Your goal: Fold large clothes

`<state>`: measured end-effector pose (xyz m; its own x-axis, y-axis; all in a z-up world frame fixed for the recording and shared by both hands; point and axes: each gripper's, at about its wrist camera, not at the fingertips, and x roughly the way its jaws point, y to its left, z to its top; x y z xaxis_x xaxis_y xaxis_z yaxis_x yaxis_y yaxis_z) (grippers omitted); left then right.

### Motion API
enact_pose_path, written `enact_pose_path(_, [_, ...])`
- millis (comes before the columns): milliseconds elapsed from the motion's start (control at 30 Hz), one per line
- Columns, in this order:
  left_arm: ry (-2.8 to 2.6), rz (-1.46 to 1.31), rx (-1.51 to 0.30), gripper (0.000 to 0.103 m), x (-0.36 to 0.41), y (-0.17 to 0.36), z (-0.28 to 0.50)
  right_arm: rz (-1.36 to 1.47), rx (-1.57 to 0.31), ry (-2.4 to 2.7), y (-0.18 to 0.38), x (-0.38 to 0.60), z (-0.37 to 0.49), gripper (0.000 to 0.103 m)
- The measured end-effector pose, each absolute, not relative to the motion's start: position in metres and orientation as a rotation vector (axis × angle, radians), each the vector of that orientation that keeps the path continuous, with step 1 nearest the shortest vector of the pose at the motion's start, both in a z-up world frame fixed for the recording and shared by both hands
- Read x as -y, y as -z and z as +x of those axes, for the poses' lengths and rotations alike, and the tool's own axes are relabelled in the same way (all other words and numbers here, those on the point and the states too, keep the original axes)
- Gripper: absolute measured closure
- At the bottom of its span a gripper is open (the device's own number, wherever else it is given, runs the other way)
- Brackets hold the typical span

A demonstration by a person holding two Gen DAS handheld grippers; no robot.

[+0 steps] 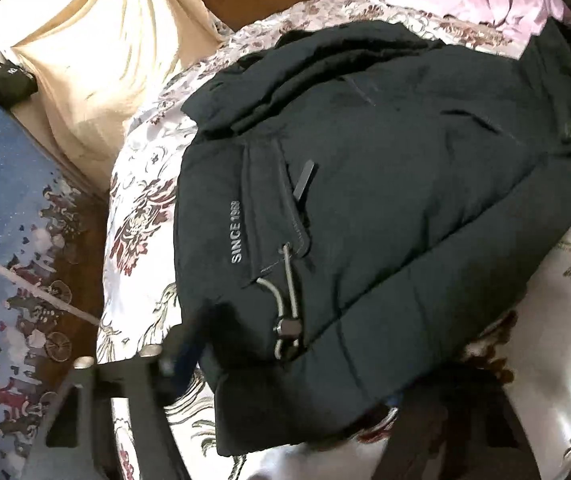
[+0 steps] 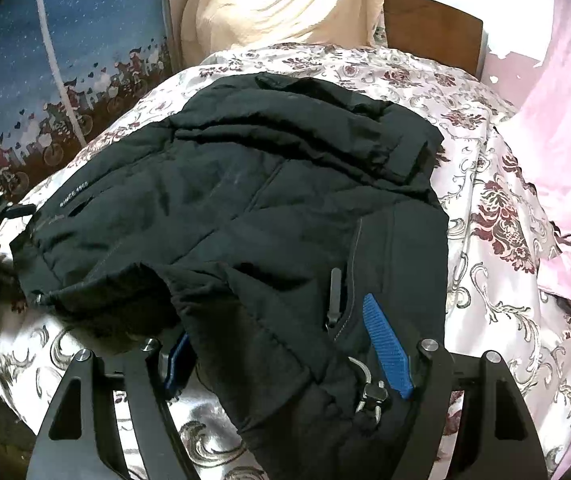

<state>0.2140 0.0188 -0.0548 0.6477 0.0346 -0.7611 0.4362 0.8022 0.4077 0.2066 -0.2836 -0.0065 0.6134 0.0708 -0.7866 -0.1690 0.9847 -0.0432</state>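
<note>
- A big dark padded jacket (image 2: 245, 200) is lying across the middle of a bed, on a shiny cream bedspread (image 2: 485, 208) printed with maroon flowers. It is bunched and partly doubled over, with one thick layer lying on the far part of it.
- White lettering (image 1: 237, 233) is running beside a pocket at one edge, and a flat zip pull (image 1: 303, 181) is lying near it.
- A grey drawcord (image 1: 285, 300) with a toggle is hanging out at the hem.
- The bedspread is showing all round the jacket. The widest free stretch is lying on the side where a pink quilt (image 2: 557, 160) is heaped up; on the other side the bed is dropping off to a blue patterned cloth (image 2: 85, 40). A cream curtain (image 2: 285, 0) is hanging beyond the far end.
- The right gripper (image 2: 285, 356) is pointing down steeply at the near hem. Its blue pads (image 2: 385, 348) are standing on either side of a thick fold of the jacket, with the second drawcord toggle just beside one pad. I cannot tell whether they are pressing on the cloth.
- The left gripper (image 1: 285, 376) is tilting down at the opposite hem corner. It is blurred, one finger (image 1: 189, 344) is showing at the jacket's edge, and the other side is hidden under the cloth, so I cannot tell its grip either.
</note>
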Motion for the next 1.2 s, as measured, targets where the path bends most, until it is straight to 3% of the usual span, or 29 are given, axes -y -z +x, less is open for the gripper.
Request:
enact_pose_path(67, [0.254, 0.641, -0.801, 0.061, -0.014, 0.051, 0.207, -0.134, -0.895, -0.144, 0.009, 0.283, 0.200, 0.032])
enact_pose_path(100, [0.255, 0.650, -0.784, 0.064, -0.013, 0.050, 0.204, -0.142, -0.891, -0.147, 0.010, 0.284, 0.197, 0.032])
enact_pose_path(167, [0.259, 0.668, -0.739, 0.074, -0.011, 0.046, 0.198, -0.159, -0.885, -0.158, 0.014, 0.283, 0.187, 0.039])
enact_pose_path(267, [0.251, 0.649, -0.693, 0.081, -0.011, 0.041, 0.199, -0.195, -0.860, -0.201, 0.023, 0.279, 0.171, 0.057])
enact_pose_path(333, [0.231, 0.640, -0.682, 0.083, -0.009, 0.038, 0.200, -0.205, -0.839, -0.228, 0.031, 0.276, 0.161, 0.071])
enact_pose_path(533, [0.160, 0.628, -0.639, 0.087, -0.001, 0.034, 0.191, -0.146, -0.801, -0.195, 0.042, 0.276, 0.147, 0.085])
enact_pose_path(733, [0.131, 0.546, -0.600, 0.088, -0.001, 0.023, 0.178, -0.131, -0.739, -0.176, 0.035, 0.280, 0.136, 0.090])
enact_pose_path(1200, [0.159, 0.474, -0.579, 0.091, -0.017, 0.002, 0.115, -0.193, -0.702, -0.171, 0.006, 0.272, 0.072, 0.093])
